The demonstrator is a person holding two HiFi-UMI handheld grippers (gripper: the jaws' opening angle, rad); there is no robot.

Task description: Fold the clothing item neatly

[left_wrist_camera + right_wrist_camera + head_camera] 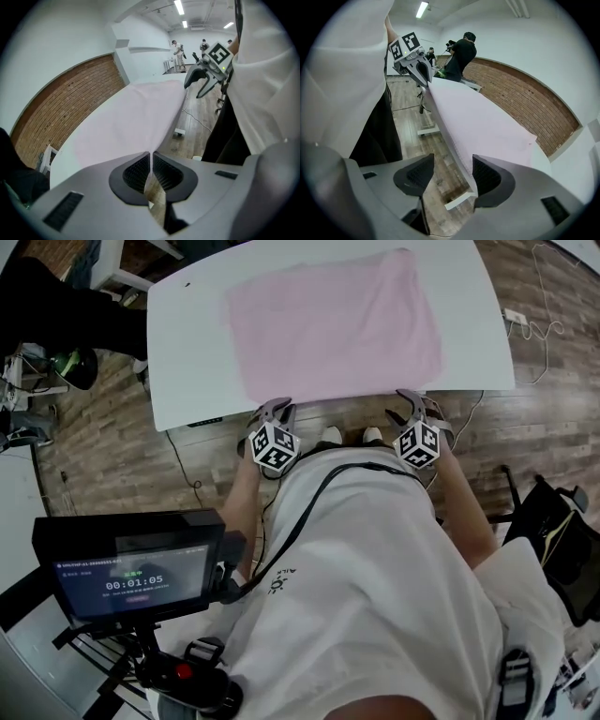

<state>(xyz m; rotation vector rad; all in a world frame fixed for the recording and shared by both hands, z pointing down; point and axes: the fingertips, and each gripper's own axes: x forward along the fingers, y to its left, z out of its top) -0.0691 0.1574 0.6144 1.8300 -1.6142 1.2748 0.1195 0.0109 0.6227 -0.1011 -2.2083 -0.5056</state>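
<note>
Left gripper is pinching the near edge of the pink garment, which is lying spread on the white table at upper centre; right gripper is hanging wide-jawed just beside that edge, gripping nothing.

The small monitor at the lower left of the head view shows a timer, 00:01:05. The other lines on it are too small to read.

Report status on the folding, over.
Left hand-held gripper shut on pink cloth at near edge. Right hand-held gripper open beside that edge. Cloth spread on table; nothing blocking.
</note>
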